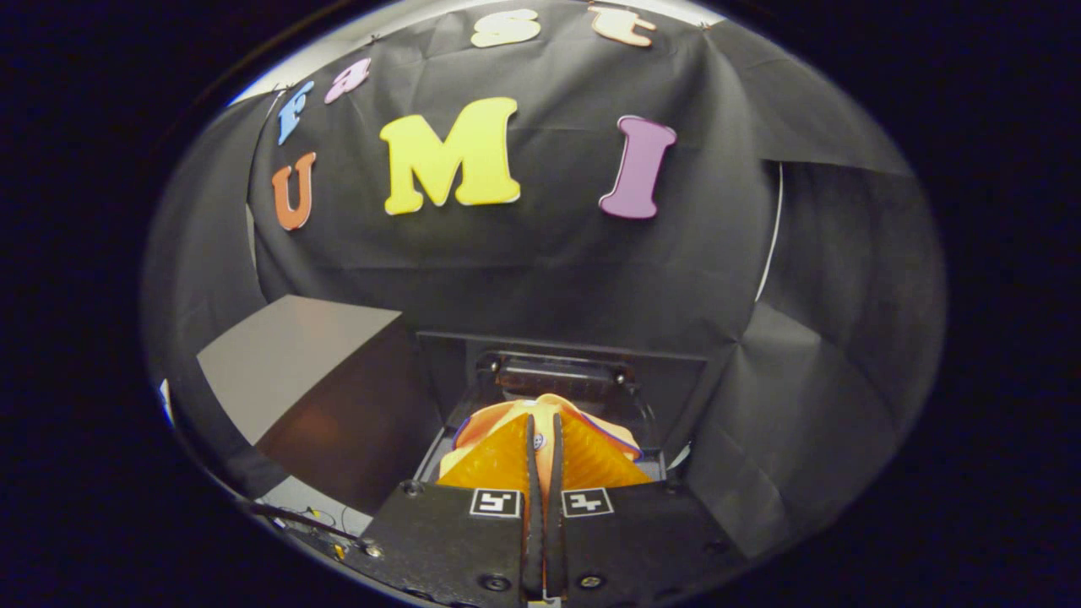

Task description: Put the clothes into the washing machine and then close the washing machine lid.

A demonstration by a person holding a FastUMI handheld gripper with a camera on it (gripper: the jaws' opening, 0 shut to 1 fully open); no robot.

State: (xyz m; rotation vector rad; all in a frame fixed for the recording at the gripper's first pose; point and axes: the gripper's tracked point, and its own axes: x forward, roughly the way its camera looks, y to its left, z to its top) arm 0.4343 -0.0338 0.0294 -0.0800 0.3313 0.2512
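Gripper view: my gripper nearly closed, fingers drawn together, thin fold of orange garment pinched between them. Rest of garment bunched just ahead of tips, blue trim along its edge. Garment held over dark open washer; raised lid or back panel with two screws just beyond cloth. I see black cloth wall behind washer, grey board off to left, brown surface beside washer.

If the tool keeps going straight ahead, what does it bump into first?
The tool is shut on orange clothes. Straight ahead, probably the washing machine first, though depth is unclear.
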